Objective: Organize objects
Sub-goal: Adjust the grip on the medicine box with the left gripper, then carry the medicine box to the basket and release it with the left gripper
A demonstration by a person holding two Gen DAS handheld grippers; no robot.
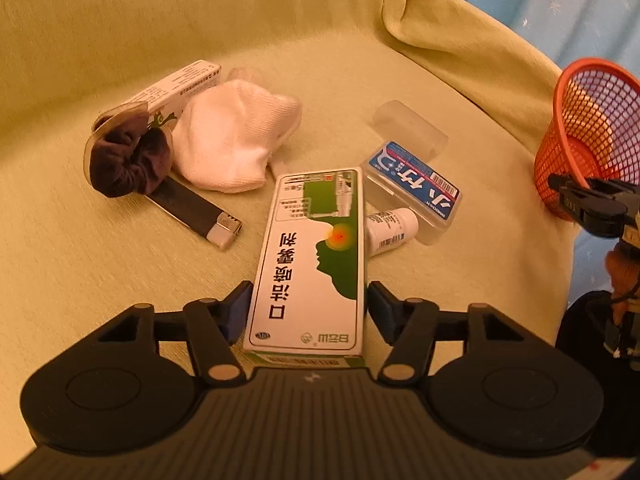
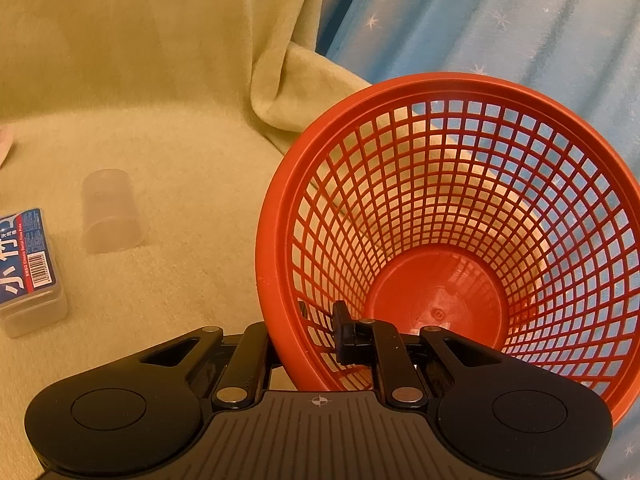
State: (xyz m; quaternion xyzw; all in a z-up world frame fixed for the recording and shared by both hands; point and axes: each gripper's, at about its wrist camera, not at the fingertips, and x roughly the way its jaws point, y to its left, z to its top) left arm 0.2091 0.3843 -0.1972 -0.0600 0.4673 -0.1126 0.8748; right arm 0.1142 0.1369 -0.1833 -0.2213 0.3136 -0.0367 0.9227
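Observation:
A green and white medicine box [image 1: 312,264] lies lengthwise between the fingers of my left gripper [image 1: 308,308], whose pads touch both of its long sides. The box's far end lies against a small white bottle [image 1: 390,228]. A red mesh basket [image 2: 448,216] is tipped with its mouth toward the right wrist camera. My right gripper [image 2: 300,340] is shut on its near rim, one finger outside the wall and one inside. The basket holds nothing. In the left wrist view the basket [image 1: 588,132] and right gripper [image 1: 576,204] sit at the far right.
On the yellow-green blanket [image 1: 120,280] lie a white sock [image 1: 236,140], a dark scrunchie [image 1: 128,160], a second box [image 1: 176,84], a black lighter [image 1: 200,212], a blue-labelled floss case [image 1: 416,184] and a clear lid [image 1: 412,128]. Blue starred fabric [image 2: 500,20] hangs behind.

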